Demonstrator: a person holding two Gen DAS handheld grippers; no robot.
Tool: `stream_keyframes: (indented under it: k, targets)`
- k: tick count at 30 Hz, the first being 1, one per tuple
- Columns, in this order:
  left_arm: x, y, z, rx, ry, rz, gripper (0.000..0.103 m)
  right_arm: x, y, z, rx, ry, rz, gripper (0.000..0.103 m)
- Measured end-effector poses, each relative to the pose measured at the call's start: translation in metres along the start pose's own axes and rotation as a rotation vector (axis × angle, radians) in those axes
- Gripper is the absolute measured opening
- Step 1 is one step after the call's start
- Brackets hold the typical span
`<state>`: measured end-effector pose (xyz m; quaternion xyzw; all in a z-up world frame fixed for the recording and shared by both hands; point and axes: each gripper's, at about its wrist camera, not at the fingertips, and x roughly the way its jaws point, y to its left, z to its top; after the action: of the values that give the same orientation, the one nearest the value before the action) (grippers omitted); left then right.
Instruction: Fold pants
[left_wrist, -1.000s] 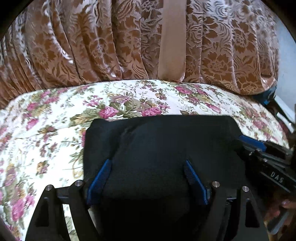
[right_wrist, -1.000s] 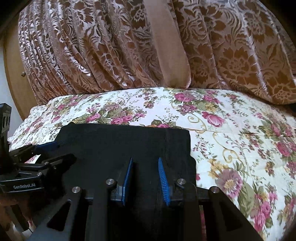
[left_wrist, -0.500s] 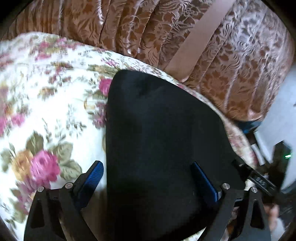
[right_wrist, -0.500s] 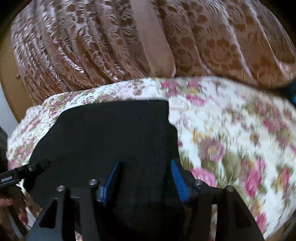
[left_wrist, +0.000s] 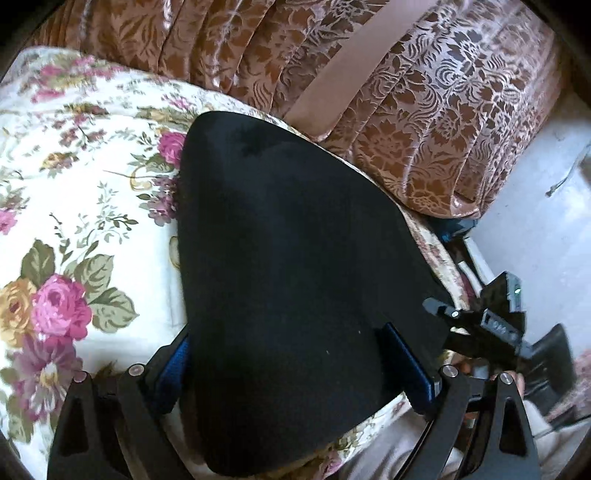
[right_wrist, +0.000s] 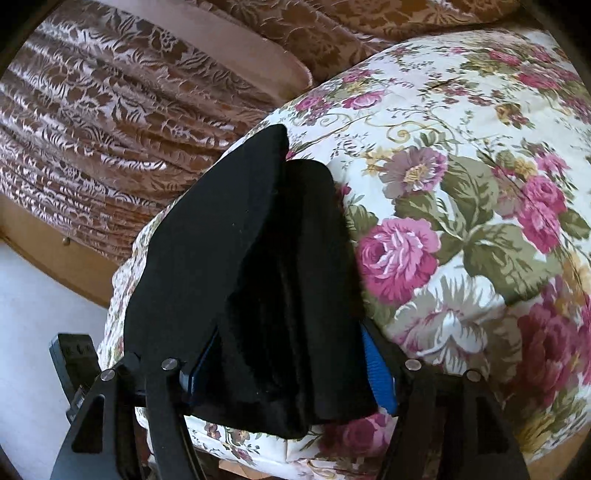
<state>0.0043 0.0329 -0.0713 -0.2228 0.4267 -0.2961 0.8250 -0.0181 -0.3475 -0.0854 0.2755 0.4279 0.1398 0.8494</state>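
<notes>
The black pants (left_wrist: 288, 240) lie folded into a compact stack on the floral bedspread (left_wrist: 74, 184), near its edge. My left gripper (left_wrist: 291, 369) stands open at the stack's near end, one blue pad on each side, neither squeezing the cloth. In the right wrist view the same pants (right_wrist: 240, 258) show their layered folds. My right gripper (right_wrist: 288, 369) straddles that end, and its jaws are opening with the cloth loose between the pads. The right gripper's body (left_wrist: 487, 325) shows in the left wrist view, and a hand is partly hidden behind it.
A brown patterned curtain (left_wrist: 424, 129) hangs close behind the bed. Pale floor (left_wrist: 535, 221) lies past the bed's edge on the right of the left wrist view. The bedspread (right_wrist: 461, 184) stretches on beyond the pants. A wooden board (right_wrist: 55, 254) runs below the curtain.
Both grippers have opened off the pants and rolled. The bulge the left pads pinched has flattened, and the stack now rests on the bed.
</notes>
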Motion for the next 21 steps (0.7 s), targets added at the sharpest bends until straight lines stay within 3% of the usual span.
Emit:
stream_keyframes:
  k: [9,11,14,18,21]
  targets:
    - [0.012,-0.003,0.005,0.003,0.051,-0.047,0.093,0.014,0.008,0.009,-0.058,0.023,0.008,0.069]
    - [0.008,0.0,0.007,-0.022,0.045,-0.052,0.078,0.012,0.009,0.008,-0.084,0.018,0.013,0.065]
    - [0.0,0.002,0.008,-0.034,0.028,-0.049,0.064,0.008,0.011,0.006,-0.109,-0.003,0.027,0.058]
    - [-0.009,-0.017,0.013,0.046,-0.012,-0.01,0.056,0.0,0.035,0.001,-0.266,-0.063,-0.031,0.05]
    - [-0.018,-0.032,0.021,0.108,-0.057,-0.002,0.053,-0.006,0.043,0.003,-0.31,-0.1,-0.033,0.048]
